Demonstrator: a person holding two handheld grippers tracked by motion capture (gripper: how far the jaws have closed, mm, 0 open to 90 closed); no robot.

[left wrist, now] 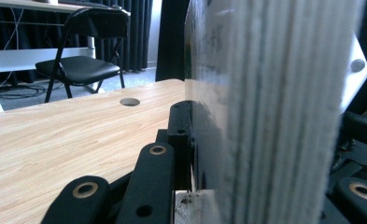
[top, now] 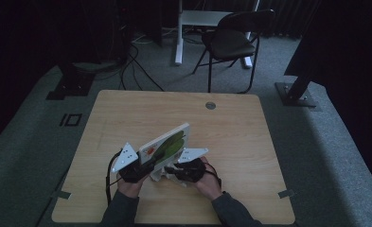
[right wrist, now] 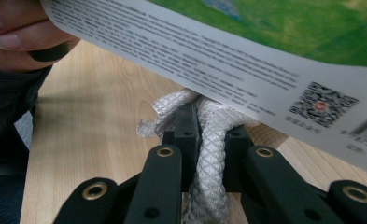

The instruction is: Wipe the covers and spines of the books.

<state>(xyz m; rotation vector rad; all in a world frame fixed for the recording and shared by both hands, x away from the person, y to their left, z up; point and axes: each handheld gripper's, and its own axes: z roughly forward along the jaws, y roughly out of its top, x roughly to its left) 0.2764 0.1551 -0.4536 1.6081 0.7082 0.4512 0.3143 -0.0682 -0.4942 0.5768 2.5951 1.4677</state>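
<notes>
Near the front edge of the wooden table, a flat white box with a green printed face is held tilted up off the surface. The left gripper is seen clamped on the box's lower end; in the left gripper view its jaws press against the layered white edge. The right gripper is closed on a bunch of white foam netting that emerges from under the box's printed back panel. Judgement: the netting appears to be partly drawn out of the box, with the grip on both items already secured. Left to do, apparently: pulling the netting fully clear and setting the box down. Whether anything sits inside the netting cannot be told.
</notes>
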